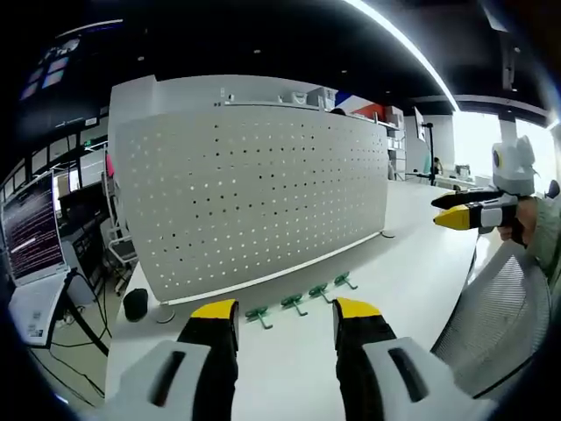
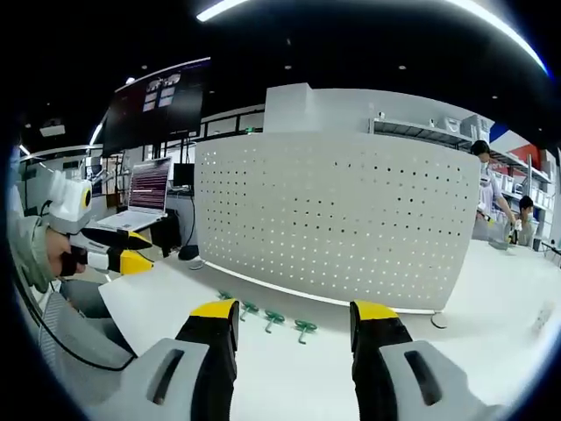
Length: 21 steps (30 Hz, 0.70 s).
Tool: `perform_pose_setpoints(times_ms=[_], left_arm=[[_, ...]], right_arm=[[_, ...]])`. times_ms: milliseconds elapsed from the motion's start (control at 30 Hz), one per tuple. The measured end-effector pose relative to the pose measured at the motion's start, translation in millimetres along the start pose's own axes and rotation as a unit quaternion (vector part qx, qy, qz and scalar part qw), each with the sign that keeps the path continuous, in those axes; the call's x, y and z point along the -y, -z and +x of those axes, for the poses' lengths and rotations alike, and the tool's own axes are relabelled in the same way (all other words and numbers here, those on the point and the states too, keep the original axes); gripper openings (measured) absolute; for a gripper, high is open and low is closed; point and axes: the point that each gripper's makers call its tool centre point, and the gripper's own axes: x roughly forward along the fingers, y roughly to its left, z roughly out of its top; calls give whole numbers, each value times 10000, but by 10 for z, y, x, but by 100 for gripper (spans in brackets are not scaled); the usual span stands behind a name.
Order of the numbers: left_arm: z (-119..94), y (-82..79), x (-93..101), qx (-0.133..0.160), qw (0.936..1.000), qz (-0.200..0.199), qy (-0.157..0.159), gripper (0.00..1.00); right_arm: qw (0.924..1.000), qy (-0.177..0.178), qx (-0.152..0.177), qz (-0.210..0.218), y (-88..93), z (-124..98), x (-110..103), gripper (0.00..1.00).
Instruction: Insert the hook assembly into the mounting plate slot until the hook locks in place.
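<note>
A white perforated mounting plate (image 1: 254, 197) stands upright on the white table (image 1: 412, 263); it appears again in the right gripper view (image 2: 333, 219). Several green hooks (image 1: 298, 303) lie in a row on the table in front of its base, seen also from the right gripper (image 2: 272, 319). My left gripper (image 1: 285, 320) is open above the table, short of the hooks, holding nothing. My right gripper (image 2: 294, 324) is open too, hovering near the hooks. The right gripper enters the left gripper view at the right (image 1: 469, 213); the left one shows at the left of the right gripper view (image 2: 118, 250).
A laptop (image 1: 35, 241) and cables sit at the left beyond the table edge, with a small dark round object (image 1: 136, 303) near the plate's left foot. A mesh chair back (image 1: 504, 307) is at the right. People stand by shelves at the far right (image 2: 486, 189).
</note>
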Motion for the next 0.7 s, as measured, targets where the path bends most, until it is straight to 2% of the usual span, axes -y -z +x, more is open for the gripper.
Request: perform_pose_setpoints(times_ms=[700], left_arm=[[40,13,15,-37,10000,-7,2,44]], right_arm=[[10000,17,16,57,4,18,36,49]])
